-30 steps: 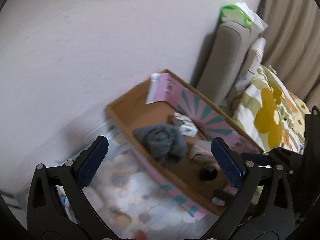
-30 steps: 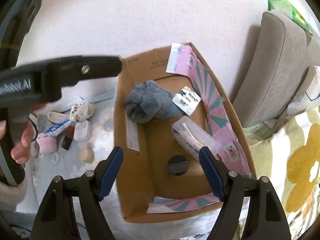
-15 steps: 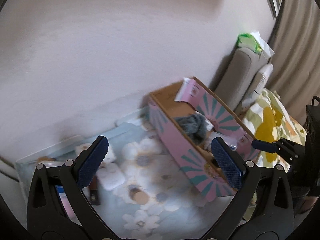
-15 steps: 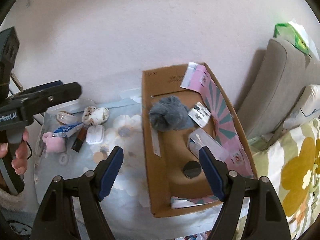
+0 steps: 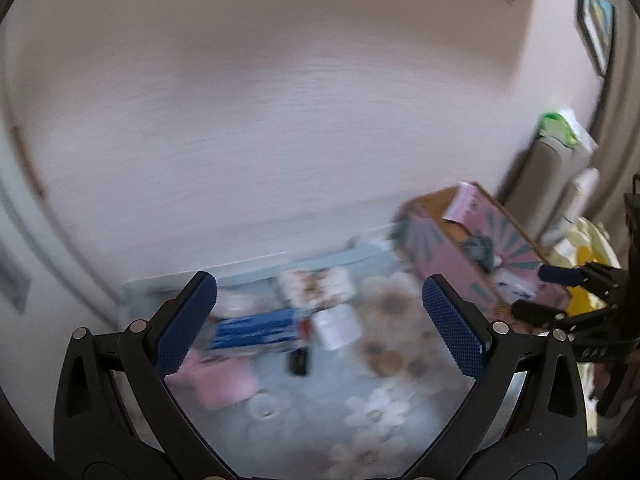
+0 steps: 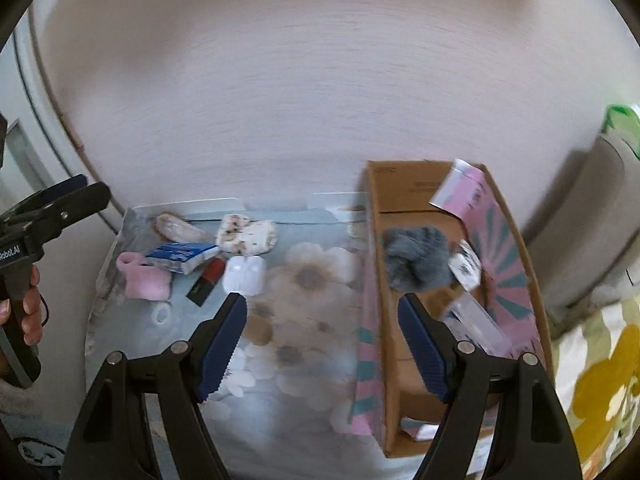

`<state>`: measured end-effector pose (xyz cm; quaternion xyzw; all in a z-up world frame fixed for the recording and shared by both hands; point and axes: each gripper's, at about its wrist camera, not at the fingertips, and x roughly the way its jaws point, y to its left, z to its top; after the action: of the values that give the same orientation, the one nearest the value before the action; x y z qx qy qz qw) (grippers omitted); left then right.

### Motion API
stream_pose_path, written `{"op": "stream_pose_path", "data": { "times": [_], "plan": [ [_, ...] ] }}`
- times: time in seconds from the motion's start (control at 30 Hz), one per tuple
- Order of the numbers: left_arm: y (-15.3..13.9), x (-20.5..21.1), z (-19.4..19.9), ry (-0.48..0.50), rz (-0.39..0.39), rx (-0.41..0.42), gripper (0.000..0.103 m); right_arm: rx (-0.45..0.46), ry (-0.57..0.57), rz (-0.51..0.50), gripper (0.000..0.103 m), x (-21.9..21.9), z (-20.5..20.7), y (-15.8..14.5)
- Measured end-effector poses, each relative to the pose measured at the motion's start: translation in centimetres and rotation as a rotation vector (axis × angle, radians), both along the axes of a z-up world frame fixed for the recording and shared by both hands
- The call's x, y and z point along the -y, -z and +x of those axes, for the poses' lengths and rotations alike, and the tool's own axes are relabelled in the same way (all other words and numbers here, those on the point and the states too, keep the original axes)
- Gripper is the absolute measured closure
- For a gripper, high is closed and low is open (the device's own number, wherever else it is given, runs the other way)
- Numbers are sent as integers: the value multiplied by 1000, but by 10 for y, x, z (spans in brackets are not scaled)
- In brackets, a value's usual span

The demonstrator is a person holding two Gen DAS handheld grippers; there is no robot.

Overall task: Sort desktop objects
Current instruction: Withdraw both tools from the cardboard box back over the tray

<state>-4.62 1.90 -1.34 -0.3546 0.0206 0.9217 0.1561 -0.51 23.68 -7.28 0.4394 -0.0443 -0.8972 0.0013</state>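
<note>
Floral blue matting [image 6: 304, 360] covers the counter against a pale pink wall [image 6: 320, 80]. We see a cardboard box [image 6: 400, 360] at right holding a grey fluffy item [image 6: 416, 258]; small objects, among them a white case [image 6: 244, 276], lie far left. Left gripper [image 5: 320, 320] and right gripper [image 6: 322, 344] jaws are spread, empty.

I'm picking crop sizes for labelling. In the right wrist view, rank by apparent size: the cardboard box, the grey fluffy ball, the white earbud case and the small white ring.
1. cardboard box
2. grey fluffy ball
3. white earbud case
4. small white ring

All lie at a similar distance from the camera, so the order looks safe, though fisheye stretch leaves it approximate.
</note>
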Motion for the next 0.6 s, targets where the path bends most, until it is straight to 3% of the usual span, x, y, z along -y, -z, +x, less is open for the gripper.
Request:
{"op": "stream_pose_path", "data": {
  "times": [0.13,0.27,0.47,0.6],
  "plan": [
    [4,38,11,-105,-43,-9,1,8,-50,-11,29,16,-9,5],
    [21,72,14,-180,-56,42,1,45,-91,-21,29,32,-22,19],
    [55,101,20,-200,-5,155,1,105,-132,-20,29,52,-43,39],
    [79,104,22,-196,-6,184,1,139,-155,-16,29,68,-59,57]
  ]
}}
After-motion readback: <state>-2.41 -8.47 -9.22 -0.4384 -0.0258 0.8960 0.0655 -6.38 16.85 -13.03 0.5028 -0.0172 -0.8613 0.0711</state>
